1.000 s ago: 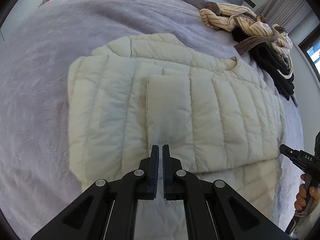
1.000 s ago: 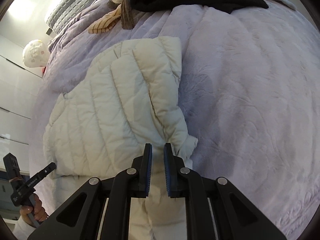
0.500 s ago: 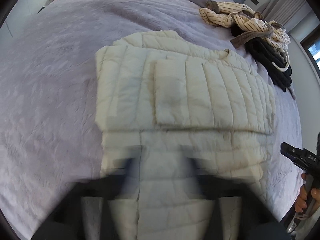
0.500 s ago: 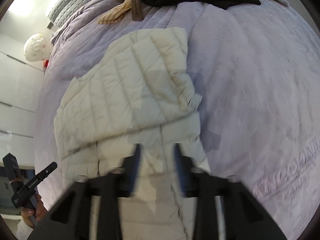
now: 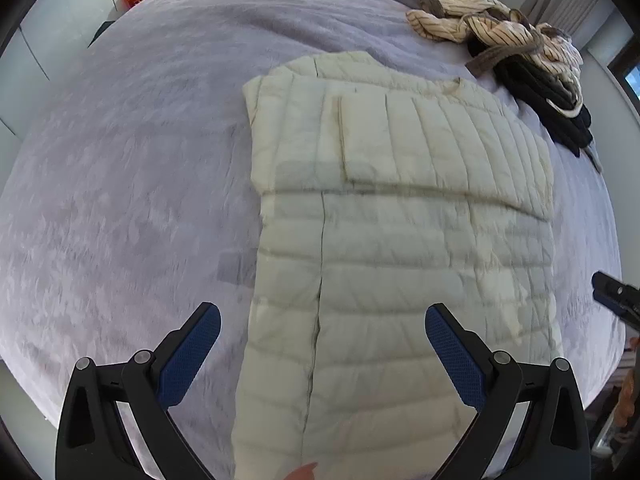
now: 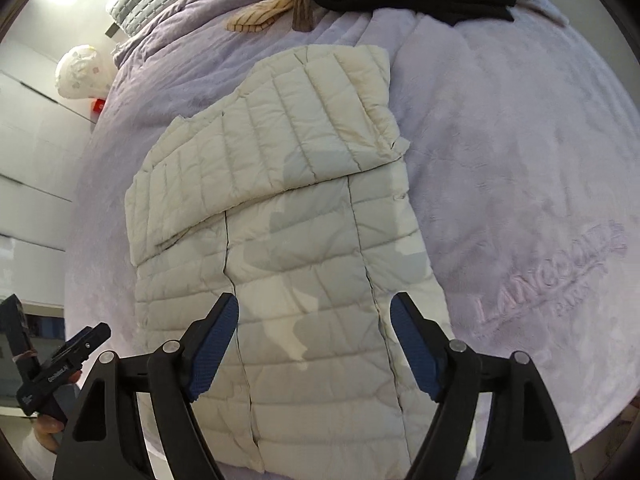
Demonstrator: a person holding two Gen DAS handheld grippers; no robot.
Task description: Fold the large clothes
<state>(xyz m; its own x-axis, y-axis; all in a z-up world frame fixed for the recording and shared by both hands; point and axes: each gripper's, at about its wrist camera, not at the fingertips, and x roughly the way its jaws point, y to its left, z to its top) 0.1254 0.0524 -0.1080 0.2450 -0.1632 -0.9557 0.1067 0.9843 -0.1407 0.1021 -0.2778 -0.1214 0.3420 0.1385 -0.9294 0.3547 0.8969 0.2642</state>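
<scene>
One cream quilted jacket (image 5: pixel 400 240) lay on one lilac bedspread (image 5: pixel 140 160). Two other garments sat in a heap: one striped top (image 5: pixel 480 28) and one black garment (image 5: pixel 560 116). Two grippers were in view, the left gripper (image 5: pixel 322 344) and the right gripper (image 6: pixel 314 336). One white patterned pillow (image 6: pixel 78 72) and one small red item (image 6: pixel 97 106) were beside the bed.

My jacket (image 5: pixel 400 264) is matt quilted cloth, puffy; the lilac blanket (image 5: pixel 132 184) looks plush and soft; my finger pads (image 6: pixel 214 340) are blue textured rubber.
</scene>
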